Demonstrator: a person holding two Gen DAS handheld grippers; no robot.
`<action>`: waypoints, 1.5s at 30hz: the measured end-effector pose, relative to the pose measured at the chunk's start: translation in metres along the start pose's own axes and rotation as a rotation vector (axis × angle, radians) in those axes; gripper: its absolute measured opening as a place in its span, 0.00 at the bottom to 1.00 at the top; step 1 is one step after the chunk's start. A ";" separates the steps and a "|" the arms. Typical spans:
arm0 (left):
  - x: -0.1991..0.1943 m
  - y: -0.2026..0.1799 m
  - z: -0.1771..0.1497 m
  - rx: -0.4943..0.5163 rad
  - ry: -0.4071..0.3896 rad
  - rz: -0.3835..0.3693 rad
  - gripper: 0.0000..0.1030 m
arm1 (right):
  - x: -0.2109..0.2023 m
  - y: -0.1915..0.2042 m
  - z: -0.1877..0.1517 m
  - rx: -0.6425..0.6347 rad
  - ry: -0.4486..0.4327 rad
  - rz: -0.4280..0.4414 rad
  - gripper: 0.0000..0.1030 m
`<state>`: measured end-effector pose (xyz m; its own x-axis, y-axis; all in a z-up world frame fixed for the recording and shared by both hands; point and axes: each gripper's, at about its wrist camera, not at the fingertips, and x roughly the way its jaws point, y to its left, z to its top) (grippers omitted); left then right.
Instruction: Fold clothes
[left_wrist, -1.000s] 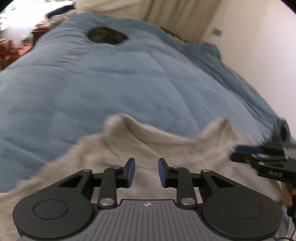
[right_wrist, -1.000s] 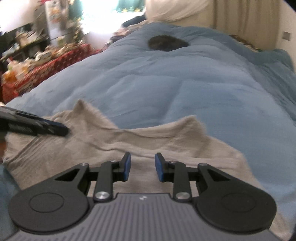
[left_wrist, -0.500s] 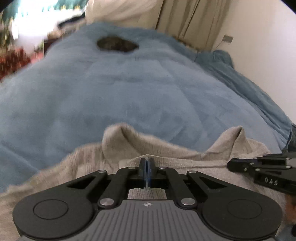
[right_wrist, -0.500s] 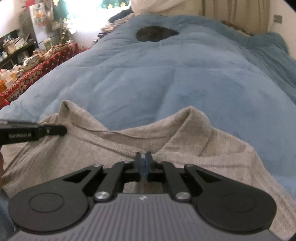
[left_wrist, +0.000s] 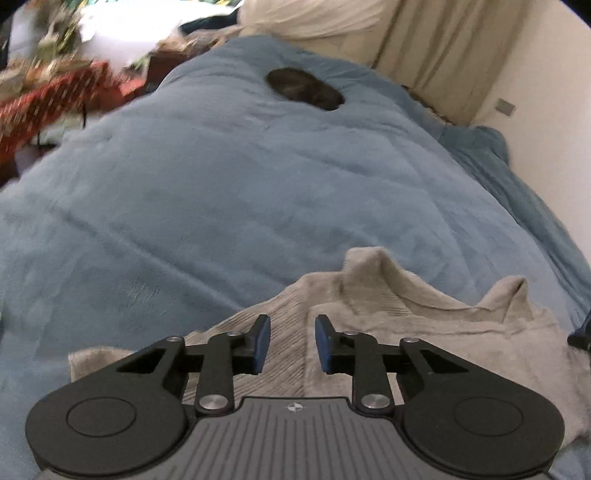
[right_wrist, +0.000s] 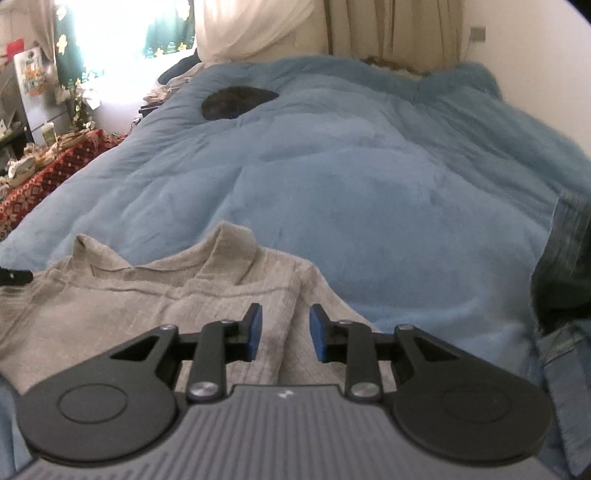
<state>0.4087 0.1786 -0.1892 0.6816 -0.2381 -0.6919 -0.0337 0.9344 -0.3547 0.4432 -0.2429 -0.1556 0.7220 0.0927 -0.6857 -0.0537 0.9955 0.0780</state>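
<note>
big bed with a fluffy blue duvet (right_wrist: 369, 177) fills most of the room ahead of the claw. far up the bed there's a dark round lump (right_wrist: 236, 101) sitting on it, can't tell what. beyond that, beige curtains (right_wrist: 391, 33) and a sheer white one (right_wrist: 255, 26), with a blown-out bright window (right_wrist: 110, 48) up and to the left. plain white wall (left_wrist: 546, 122) runs along the right with a small switch plate (left_wrist: 505, 107). left of the bed there's a cluttered table with a red patterned cloth (right_wrist: 48, 177).
</note>
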 end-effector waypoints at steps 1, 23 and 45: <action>0.002 0.002 0.000 -0.015 0.012 -0.006 0.19 | 0.004 0.001 0.000 0.010 -0.001 0.006 0.30; -0.004 -0.026 -0.013 0.098 -0.064 0.023 0.03 | 0.014 0.013 0.000 0.004 -0.020 -0.023 0.02; -0.023 -0.012 -0.011 0.066 -0.032 0.025 0.19 | -0.029 -0.004 -0.023 0.054 -0.066 0.010 0.14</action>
<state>0.3857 0.1694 -0.1760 0.7040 -0.2068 -0.6794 -0.0038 0.9555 -0.2948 0.4071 -0.2489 -0.1526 0.7658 0.0993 -0.6353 -0.0252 0.9919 0.1247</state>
